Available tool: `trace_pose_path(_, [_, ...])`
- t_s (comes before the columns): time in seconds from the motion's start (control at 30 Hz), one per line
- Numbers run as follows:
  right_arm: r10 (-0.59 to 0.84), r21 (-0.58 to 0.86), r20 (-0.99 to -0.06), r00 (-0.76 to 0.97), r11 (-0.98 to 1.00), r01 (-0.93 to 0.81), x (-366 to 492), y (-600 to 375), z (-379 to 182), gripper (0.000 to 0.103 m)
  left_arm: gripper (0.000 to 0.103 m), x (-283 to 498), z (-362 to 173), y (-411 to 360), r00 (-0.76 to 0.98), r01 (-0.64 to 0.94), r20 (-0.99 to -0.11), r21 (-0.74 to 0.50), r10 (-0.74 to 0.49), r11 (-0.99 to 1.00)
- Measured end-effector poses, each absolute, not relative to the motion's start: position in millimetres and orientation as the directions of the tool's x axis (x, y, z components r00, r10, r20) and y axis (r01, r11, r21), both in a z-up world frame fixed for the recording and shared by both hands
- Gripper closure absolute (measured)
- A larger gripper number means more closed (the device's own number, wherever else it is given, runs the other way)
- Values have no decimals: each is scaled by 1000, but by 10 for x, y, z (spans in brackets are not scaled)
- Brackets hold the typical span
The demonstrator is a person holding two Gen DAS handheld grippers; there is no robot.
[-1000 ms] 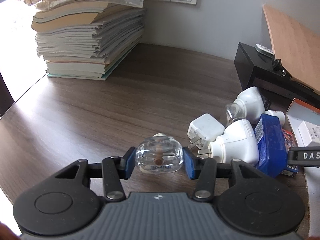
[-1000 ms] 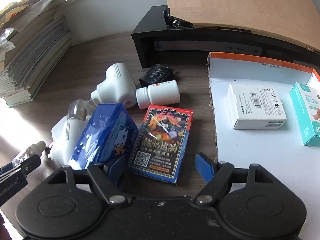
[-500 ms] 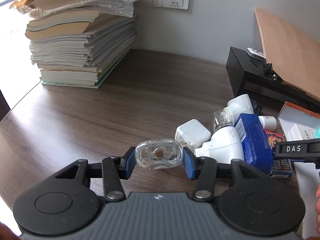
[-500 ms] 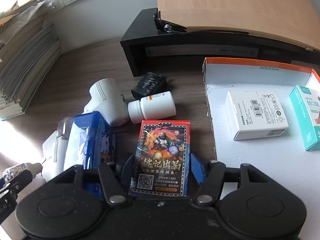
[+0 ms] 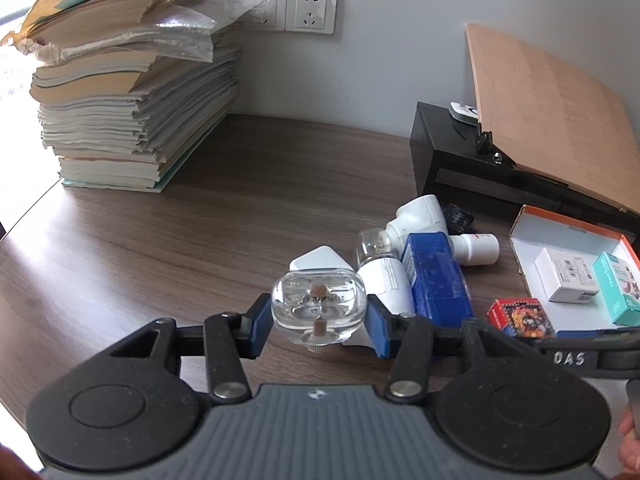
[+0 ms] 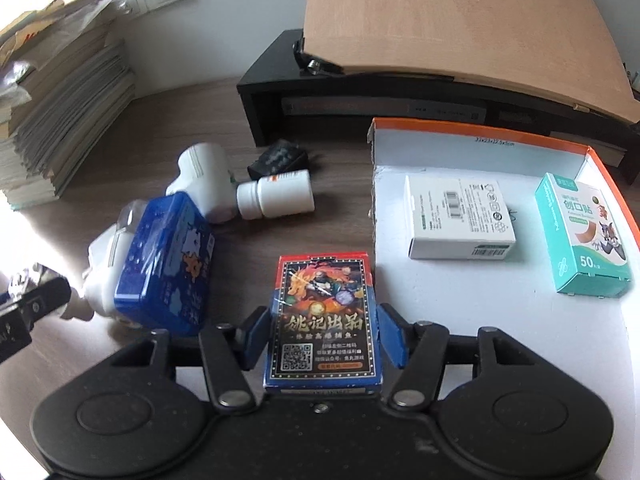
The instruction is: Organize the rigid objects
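My left gripper (image 5: 318, 322) is shut on a small clear glass bottle (image 5: 319, 306) and holds it above the wooden table. My right gripper (image 6: 323, 334) is shut on a red and blue card box (image 6: 323, 316), lifted just left of the orange-rimmed white tray (image 6: 460, 292). The card box also shows in the left wrist view (image 5: 520, 317). A blue tin (image 6: 166, 264), white plug-in devices (image 6: 202, 178) and a white pill bottle (image 6: 276, 199) lie in a heap on the table.
The tray holds a white carton (image 6: 458, 218) and a teal plaster box (image 6: 582, 236). A black stand (image 6: 360, 96) with a wooden board (image 6: 460, 16) stands behind it. A tall stack of papers (image 5: 132, 92) sits far left. A black charger (image 6: 278, 157) lies by the stand.
My right gripper closed on the card box and lifted it. My left gripper rose with the glass bottle, which has tilted in its grip.
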State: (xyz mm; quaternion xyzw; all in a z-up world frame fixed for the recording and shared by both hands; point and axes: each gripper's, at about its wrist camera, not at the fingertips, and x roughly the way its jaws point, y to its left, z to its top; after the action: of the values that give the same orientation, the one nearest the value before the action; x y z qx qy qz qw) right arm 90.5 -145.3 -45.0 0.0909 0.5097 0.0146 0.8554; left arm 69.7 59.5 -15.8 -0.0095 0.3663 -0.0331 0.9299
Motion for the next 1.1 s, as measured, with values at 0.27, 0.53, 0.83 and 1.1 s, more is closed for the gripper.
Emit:
trace_pose_path(0.27, [99, 114, -866, 491, 993, 2, 918, -1329, -530, 32, 53, 595, -157, 556, 728, 47, -683, -39, -61, 998])
trace_pose_path(0.53, [104, 140, -826, 554, 990, 23, 736, -1492, -324, 33, 53, 526, -58, 448, 744, 56, -666, -31, -63, 998])
trace_pose_path(0.83, [80, 157, -791, 607, 985, 75, 536, -1939, -49, 32, 53, 416, 47, 13, 752, 151, -643, -47, -145, 988])
trace_pose_path(1.1, [29, 163, -774, 632, 974, 155, 298, -2429, 63, 32, 53, 274, 129, -465, 742, 254, -630, -51, -228, 966])
